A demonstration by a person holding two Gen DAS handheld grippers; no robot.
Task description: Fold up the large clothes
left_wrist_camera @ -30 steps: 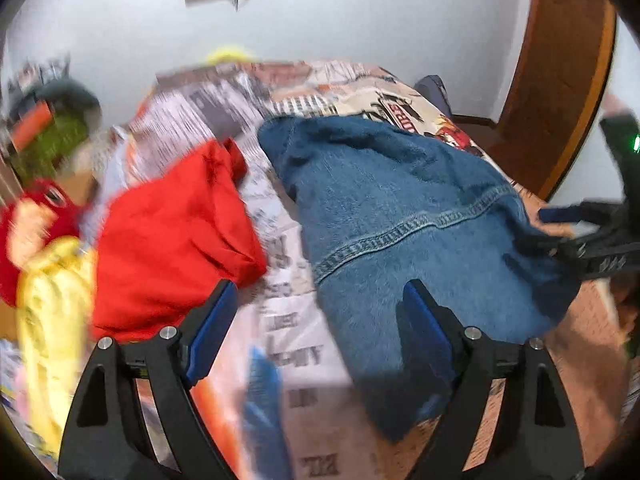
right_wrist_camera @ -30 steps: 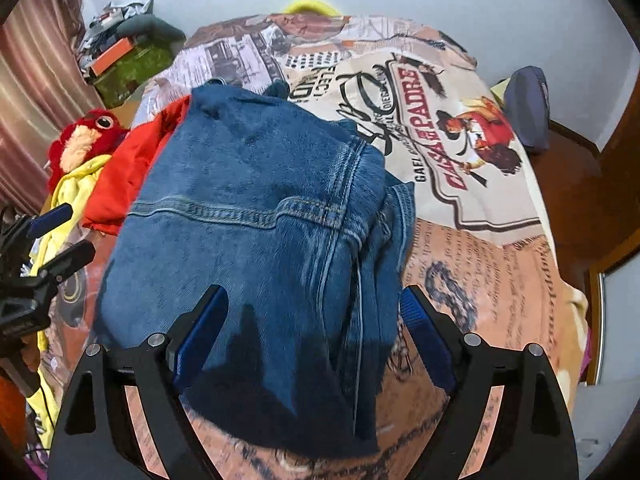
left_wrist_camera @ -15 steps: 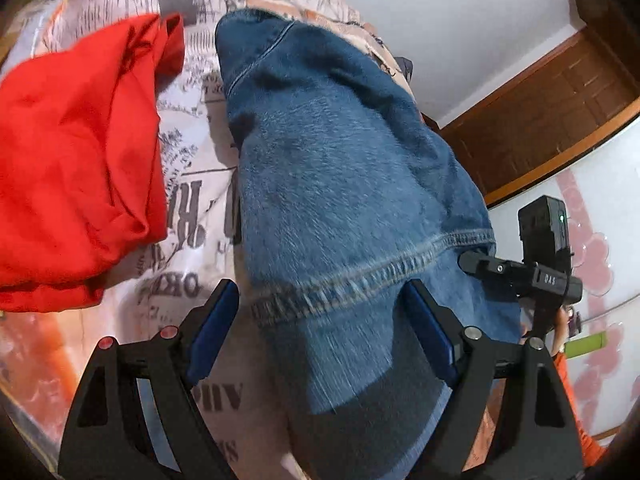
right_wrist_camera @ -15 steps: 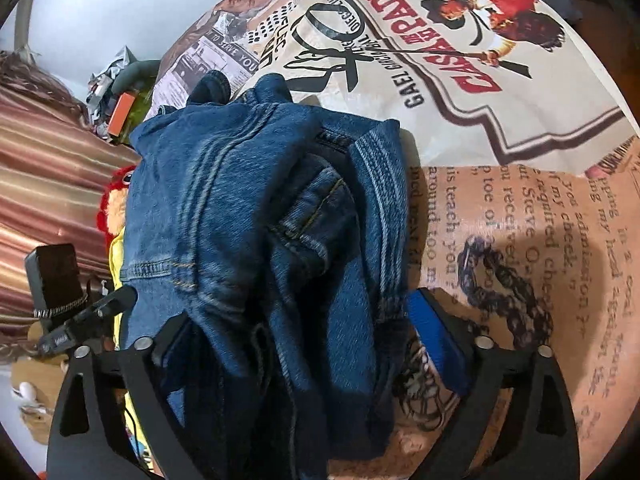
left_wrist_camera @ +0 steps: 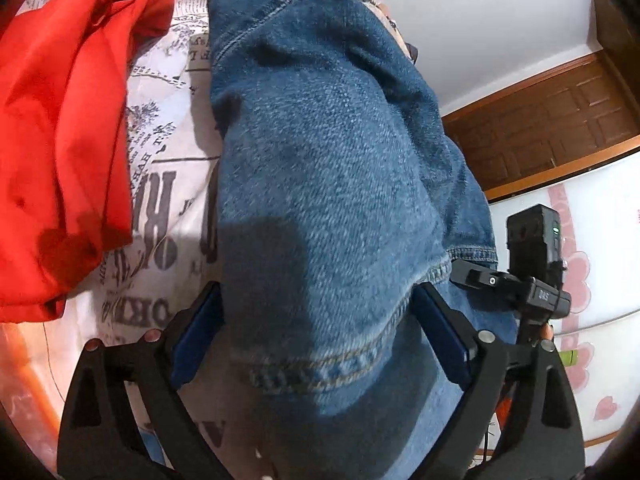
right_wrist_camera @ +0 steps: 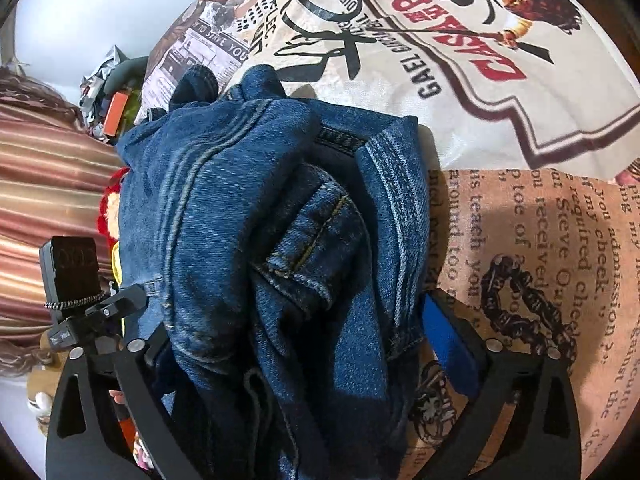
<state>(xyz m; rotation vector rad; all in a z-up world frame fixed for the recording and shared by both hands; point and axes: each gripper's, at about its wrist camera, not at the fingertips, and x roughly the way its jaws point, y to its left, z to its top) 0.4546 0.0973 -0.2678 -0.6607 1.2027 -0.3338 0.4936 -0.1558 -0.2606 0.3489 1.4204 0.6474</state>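
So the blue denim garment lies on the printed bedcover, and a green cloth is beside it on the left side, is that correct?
Not quite: the cloth beside the denim garment is red, not green, as the left wrist view shows. The rest holds: the denim lies on the printed bedcover, with the red cloth at its left in that view.

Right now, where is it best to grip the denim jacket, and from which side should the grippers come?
Probably the stitched hem of the denim jacket, from the near bed edge: it lies nearest, between both open grippers, left gripper and right gripper, each at one end.
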